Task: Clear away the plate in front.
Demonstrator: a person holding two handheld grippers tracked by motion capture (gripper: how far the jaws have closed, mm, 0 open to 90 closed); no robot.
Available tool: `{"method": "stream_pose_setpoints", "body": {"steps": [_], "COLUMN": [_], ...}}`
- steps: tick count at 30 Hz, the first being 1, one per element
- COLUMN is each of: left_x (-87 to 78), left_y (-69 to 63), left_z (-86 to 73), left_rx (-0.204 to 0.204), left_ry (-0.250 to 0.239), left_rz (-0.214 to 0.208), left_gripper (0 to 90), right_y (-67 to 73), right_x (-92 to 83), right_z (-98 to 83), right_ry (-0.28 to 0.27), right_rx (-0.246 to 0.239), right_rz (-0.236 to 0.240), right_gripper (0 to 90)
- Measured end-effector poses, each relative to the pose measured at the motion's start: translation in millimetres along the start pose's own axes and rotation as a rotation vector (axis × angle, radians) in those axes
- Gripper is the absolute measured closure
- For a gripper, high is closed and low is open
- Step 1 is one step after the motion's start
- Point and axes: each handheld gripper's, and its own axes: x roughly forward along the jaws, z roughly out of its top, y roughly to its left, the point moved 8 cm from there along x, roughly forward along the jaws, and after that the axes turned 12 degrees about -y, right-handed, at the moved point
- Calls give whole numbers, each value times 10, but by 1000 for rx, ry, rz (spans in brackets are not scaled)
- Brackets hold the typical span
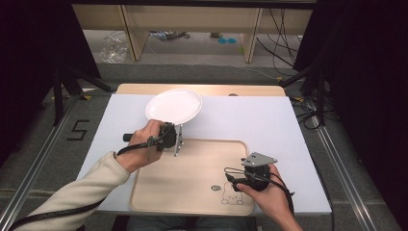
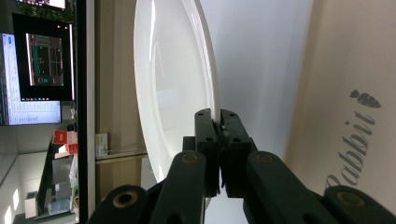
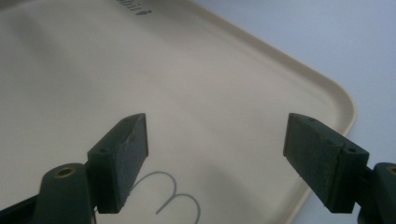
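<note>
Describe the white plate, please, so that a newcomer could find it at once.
Start at the white-topped table and find the beige tray with a rabbit drawing. Just beyond the tray's far left corner, the round glossy white plate is gripped at its rim by the left tool. It is the only dish there.

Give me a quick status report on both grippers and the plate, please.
Left gripper shut on white plate rim, plate lifted and tilted. Right gripper open, empty, over beige tray. Nothing on tray in the way.
</note>
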Motion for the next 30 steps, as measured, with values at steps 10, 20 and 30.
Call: {"method": "stream_pose_setpoints", "body": {"steps": [10, 20, 30], "left_x": [-55, -104, -145], "left_y": [-43, -90, -144], "left_z": [33, 53, 88], "left_rx": [9, 21, 29], "left_ry": [-9, -11, -20], "left_rz": [-5, -10, -17], "left_gripper": [874, 874, 873], "right_y": [-2, -6, -6], "right_x": [-6, -4, -5], "right_z": [18, 20, 20], "right_ry": [-10, -13, -13], "right_rx": [4, 1, 6], "right_rz": [-4, -4, -5], "right_gripper": [231, 231, 231]}}
